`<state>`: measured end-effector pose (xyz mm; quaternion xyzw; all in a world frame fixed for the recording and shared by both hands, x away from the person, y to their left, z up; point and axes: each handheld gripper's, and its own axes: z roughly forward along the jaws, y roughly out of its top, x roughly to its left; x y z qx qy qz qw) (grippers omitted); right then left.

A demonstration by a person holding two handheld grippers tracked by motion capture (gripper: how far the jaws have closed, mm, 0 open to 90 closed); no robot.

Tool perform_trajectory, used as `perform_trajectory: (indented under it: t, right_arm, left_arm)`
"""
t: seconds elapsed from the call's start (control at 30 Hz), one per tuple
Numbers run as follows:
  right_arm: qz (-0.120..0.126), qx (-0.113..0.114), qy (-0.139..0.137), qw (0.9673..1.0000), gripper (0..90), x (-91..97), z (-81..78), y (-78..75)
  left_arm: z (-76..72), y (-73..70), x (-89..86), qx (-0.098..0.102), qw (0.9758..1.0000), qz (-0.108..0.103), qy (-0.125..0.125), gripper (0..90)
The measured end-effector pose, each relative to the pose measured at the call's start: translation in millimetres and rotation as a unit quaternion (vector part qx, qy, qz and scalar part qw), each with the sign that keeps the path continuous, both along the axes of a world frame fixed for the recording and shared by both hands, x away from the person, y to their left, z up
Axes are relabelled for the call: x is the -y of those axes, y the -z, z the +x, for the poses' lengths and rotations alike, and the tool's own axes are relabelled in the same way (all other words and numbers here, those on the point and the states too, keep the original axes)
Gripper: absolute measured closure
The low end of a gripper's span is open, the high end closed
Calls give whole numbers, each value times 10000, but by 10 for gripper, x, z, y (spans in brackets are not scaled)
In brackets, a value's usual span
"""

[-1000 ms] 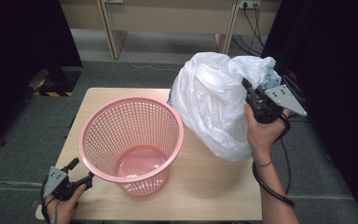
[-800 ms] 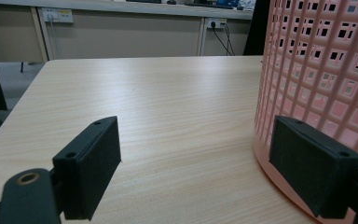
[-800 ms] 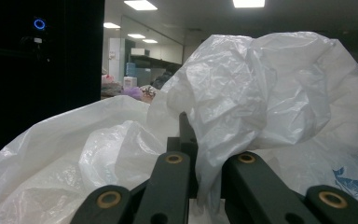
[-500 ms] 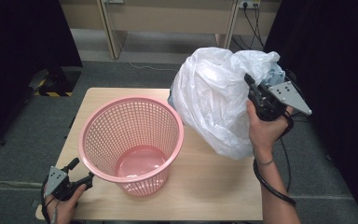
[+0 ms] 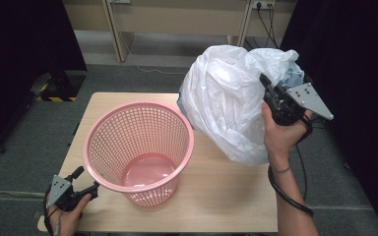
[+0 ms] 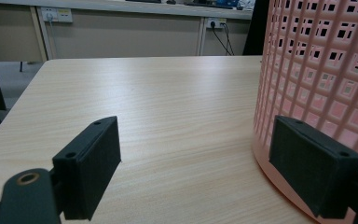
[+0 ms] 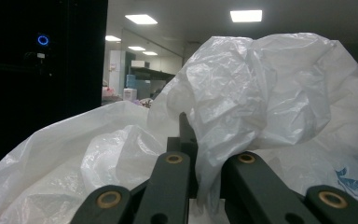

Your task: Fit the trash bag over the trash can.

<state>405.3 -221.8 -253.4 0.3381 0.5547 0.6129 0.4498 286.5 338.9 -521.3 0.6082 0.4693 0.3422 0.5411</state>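
Nearest us, the left gripper [image 5: 81, 184] sits on the wooden table [image 5: 216, 196], jaws wide, just beside the pink mesh basket [image 5: 140, 147]. Farther back, the right gripper [image 5: 270, 91] pinches the white plastic bag [image 5: 226, 108], held above the table's right side.

Even, soft overhead light on the tabletop [image 5: 226, 196], with faint shadows; dark surroundings left and right. Ceiling lamps [image 7: 246, 16] glare brightly. Close gripper parts look slightly blurred.
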Motion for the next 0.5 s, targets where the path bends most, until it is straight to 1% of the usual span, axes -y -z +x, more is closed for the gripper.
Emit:
perform_trajectory:
  t: [0.37, 0.5]
  right_arm:
    - [25, 106, -28, 9999, 890, -16, -27, -69]
    - [42, 147, -62, 9999, 890, -34, -41, -93]
  left_arm:
    - [2, -1, 0, -16, 10000, 32, 6, 161]
    - [2, 0, 3, -4, 10000, 10, 3, 161]
